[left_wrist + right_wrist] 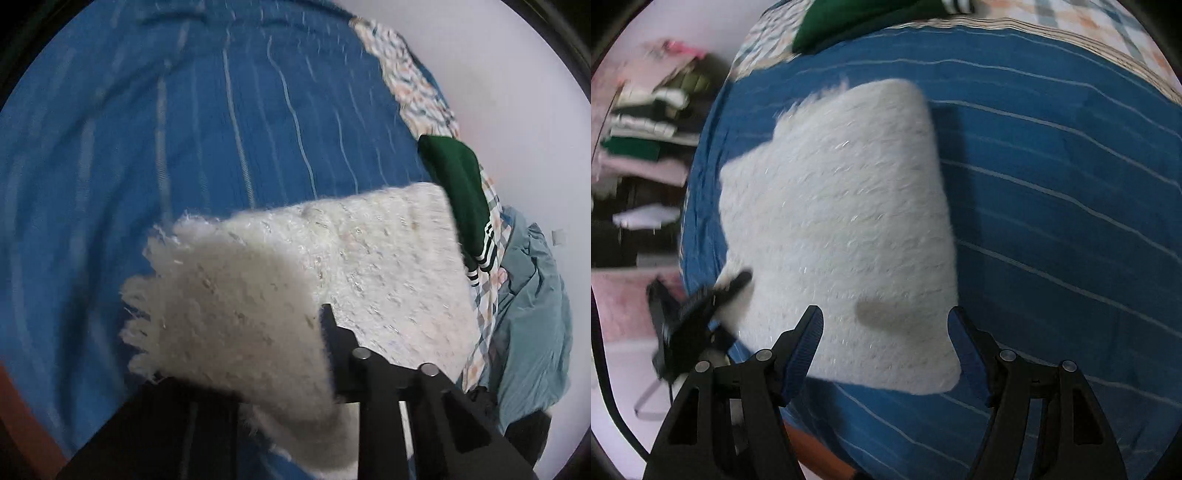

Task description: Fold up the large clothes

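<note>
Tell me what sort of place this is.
Probably a bedroom. A blue striped bedsheet covers a wide bed, a fluffy white garment lies on it with a green garment near a plaid cloth, and shelves of stacked clothes stand alongside.

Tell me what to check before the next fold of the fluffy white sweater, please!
1. Left gripper holds the white sweater at its edge: ok.
2. Right gripper open, holding nothing: ok.
3. Sweater lies on the blue striped bedspread: ok.
4. Green garment apart from the sweater: ok.
5. Sweater edges lined up evenly: cannot tell, pictures blurred.
6. Left fingers shut firmly: cannot tell, fluff hides one.
</note>
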Tool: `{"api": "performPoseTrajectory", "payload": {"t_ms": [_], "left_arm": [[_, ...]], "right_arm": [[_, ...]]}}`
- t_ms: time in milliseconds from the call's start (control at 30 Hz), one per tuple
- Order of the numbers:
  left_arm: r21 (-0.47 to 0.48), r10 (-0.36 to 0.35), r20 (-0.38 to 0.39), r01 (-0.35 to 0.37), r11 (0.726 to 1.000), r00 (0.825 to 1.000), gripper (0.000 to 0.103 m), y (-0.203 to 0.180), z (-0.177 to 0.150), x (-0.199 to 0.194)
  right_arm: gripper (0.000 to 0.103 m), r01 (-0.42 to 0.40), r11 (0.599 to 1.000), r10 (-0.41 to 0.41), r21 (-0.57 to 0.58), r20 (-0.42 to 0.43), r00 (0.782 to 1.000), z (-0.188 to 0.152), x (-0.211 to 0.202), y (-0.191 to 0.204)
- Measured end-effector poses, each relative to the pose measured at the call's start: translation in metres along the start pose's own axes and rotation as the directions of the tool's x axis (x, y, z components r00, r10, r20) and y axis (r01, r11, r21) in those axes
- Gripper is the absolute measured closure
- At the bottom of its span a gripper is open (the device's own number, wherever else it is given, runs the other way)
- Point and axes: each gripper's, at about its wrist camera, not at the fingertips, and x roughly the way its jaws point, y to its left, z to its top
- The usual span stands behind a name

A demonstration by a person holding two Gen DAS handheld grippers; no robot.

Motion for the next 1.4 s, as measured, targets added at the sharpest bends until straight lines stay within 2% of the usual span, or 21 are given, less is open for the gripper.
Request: {"api": "performPoseTrajectory", "payload": {"t_ms": [100, 200, 233, 267, 333, 400, 467, 500, 567, 633, 667, 733, 833, 867, 967, 1000, 1033, 1100, 1167, 1333, 1400], "left_arm": [[-0.004, 0.046, 0.009, -0.046, 0.999, 0.999, 0.091, 0.011, -0.011, -0.016], [-0.023, 0.083, -0.030, -0.084, 0.996, 0.996, 0.088, 0.029, -0.012, -0.005], [-0.029, 0.087, -0.043, -0.088, 0.996, 0.995, 0.084, 0.031, -0.009, 0.001], [-0.026, 0.087, -0.052, -0.089, 0.996, 0.995, 0.083, 0.032, -0.005, 0.004], [-0.008, 0.093, -0.070, -0.094, 0.996, 0.993, 0.081, 0.026, 0.000, 0.004], [0.012, 0.113, -0.078, -0.112, 0.994, 0.991, 0.076, 0.017, -0.001, 0.000], [0.083, 0.187, -0.052, -0.182, 0.980, 0.981, 0.063, 0.009, -0.004, -0.017], [0.117, 0.222, -0.030, -0.218, 0.969, 0.974, 0.059, 0.004, -0.006, -0.025], [0.182, 0.318, 0.029, -0.318, 0.930, 0.948, 0.032, -0.008, -0.007, -0.041], [0.238, 0.393, 0.079, -0.400, 0.885, 0.916, 0.015, -0.018, -0.008, -0.053], [0.275, 0.434, 0.105, -0.445, 0.852, 0.895, 0.011, -0.026, -0.008, -0.057], [0.348, 0.499, 0.152, -0.519, 0.781, 0.853, 0.010, -0.042, -0.007, -0.057], [0.429, 0.539, 0.205, -0.570, 0.701, 0.817, 0.010, -0.064, -0.006, -0.038], [0.446, 0.547, 0.209, -0.577, 0.684, 0.810, 0.010, -0.070, -0.006, -0.027], [0.509, 0.556, 0.185, -0.563, 0.651, 0.810, 0.010, -0.080, -0.012, 0.009], [0.526, 0.567, 0.176, -0.564, 0.637, 0.805, 0.010, -0.081, -0.014, 0.019], [0.548, 0.578, 0.159, -0.558, 0.623, 0.800, 0.010, -0.081, -0.019, 0.032], [0.574, 0.603, 0.144, -0.563, 0.595, 0.785, 0.010, -0.077, -0.025, 0.050], [0.581, 0.607, 0.157, -0.570, 0.581, 0.779, 0.010, -0.075, -0.027, 0.055], [0.571, 0.593, 0.139, -0.553, 0.607, 0.793, 0.010, -0.068, -0.024, 0.050], [0.566, 0.594, 0.136, -0.555, 0.610, 0.793, 0.010, -0.072, -0.023, 0.052]], "right_arm": [[0.032, -0.009, 1.000, 0.008, 0.016, 0.015, 1.000, 0.008, -0.001, -0.001], [0.032, -0.002, 1.000, 0.002, -0.010, -0.004, 1.000, 0.009, -0.001, 0.009], [0.035, -0.005, 1.000, 0.004, -0.029, -0.012, 1.000, 0.009, -0.001, 0.017], [0.043, 0.002, 0.999, -0.004, -0.052, -0.029, 1.000, 0.010, 0.005, 0.024], [0.048, 0.050, 0.994, -0.057, -0.099, -0.074, 0.996, 0.012, 0.018, 0.041], [0.048, 0.148, 0.975, -0.171, -0.164, -0.134, 0.976, 0.017, 0.047, 0.050], [0.046, 0.172, 0.971, -0.200, -0.165, -0.173, 0.964, 0.025, 0.071, 0.047], [0.045, 0.164, 0.974, -0.192, -0.156, -0.190, 0.963, 0.032, 0.083, 0.041], [0.044, 0.150, 0.980, -0.177, -0.132, -0.226, 0.958, 0.042, 0.087, 0.041], [0.044, 0.145, 0.978, -0.178, -0.148, -0.247, 0.952, 0.043, 0.079, 0.042], [0.044, 0.141, 0.978, -0.175, -0.153, -0.245, 0.953, 0.041, 0.071, 0.044], [0.044, 0.130, 0.980, -0.162, -0.152, -0.230, 0.960, 0.037, 0.056, 0.049], [0.044, 0.090, 0.988, -0.112, -0.128, -0.175, 0.978, 0.026, 0.026, 0.048], [0.044, 0.088, 0.988, -0.107, -0.126, -0.157, 0.982, 0.023, 0.020, 0.050], [0.045, 0.112, 0.984, -0.129, -0.137, -0.120, 0.984, 0.017, 0.016, 0.053], [0.047, 0.133, 0.983, -0.149, -0.130, -0.125, 0.981, 0.013, 0.021, 0.050], [0.055, 0.129, 0.984, -0.145, -0.121, -0.140, 0.979, 0.014, 0.031, 0.056], [0.057, 0.122, 0.987, -0.139, -0.102, -0.174, 0.975, 0.013, 0.044, 0.057], [0.057, 0.153, 0.981, -0.173, -0.121, -0.176, 0.969, 0.009, 0.059, 0.052], [0.056, 0.187, 0.966, -0.219, -0.176, -0.184, 0.958, 0.009, 0.083, 0.060], [0.056, 0.191, 0.965, -0.224, -0.179, -0.191, 0.956, 0.012, 0.095, 0.062]]}}
